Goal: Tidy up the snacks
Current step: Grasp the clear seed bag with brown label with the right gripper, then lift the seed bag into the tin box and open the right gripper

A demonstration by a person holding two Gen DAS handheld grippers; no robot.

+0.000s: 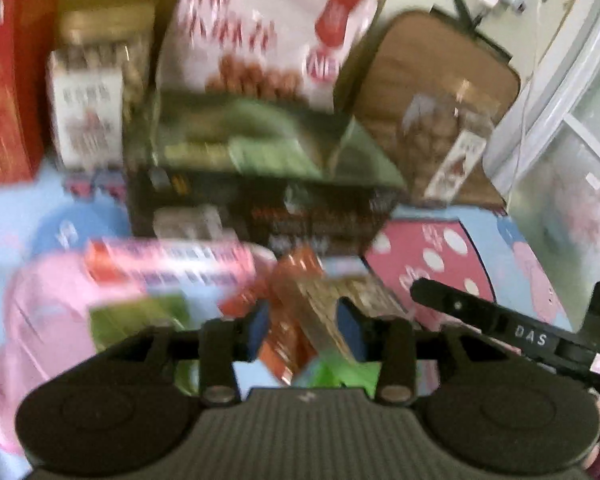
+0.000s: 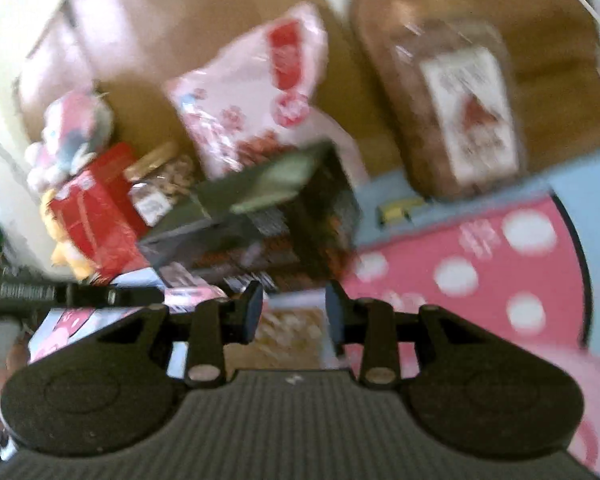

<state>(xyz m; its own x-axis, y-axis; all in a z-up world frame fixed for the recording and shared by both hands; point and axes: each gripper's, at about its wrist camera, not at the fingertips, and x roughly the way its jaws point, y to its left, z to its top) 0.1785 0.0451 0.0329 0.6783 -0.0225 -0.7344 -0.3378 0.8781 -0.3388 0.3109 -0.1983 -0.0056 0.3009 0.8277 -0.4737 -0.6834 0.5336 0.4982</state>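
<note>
Both views are blurred by motion, so fine detail is lost.

In the left wrist view, the left gripper (image 1: 306, 322) is seen with its jaws partly open. A red-and-tan snack packet (image 1: 300, 320) lies between its blue pads (image 1: 260, 326); whether the pads press on the packet cannot be told. Just beside it, a pink-and-red snack box (image 1: 168, 264) is seen lying flat on the pink-and-blue cartoon mat (image 1: 440, 256). Behind these, a black crate (image 1: 260, 208) is topped by a green packet (image 1: 244, 140), and a large white snack bag with red print (image 1: 268, 28) is propped upright behind the crate. A clear jar with a white label (image 1: 88, 116) and a red box (image 1: 8, 80) stand toward the far left edge of the mat. A clear tub of brown snacks (image 1: 444, 132) rests on a tan cushion (image 1: 432, 60) toward the far right. The other gripper's black finger (image 1: 460, 308) enters from the right.

In the right wrist view, the right gripper (image 2: 294, 308) is shown with its jaws partly open. A tan-printed packet (image 2: 290, 336) is seen below the gap; no contact with the pads can be made out. A plush toy (image 2: 72, 128) sits at the far left.
</note>
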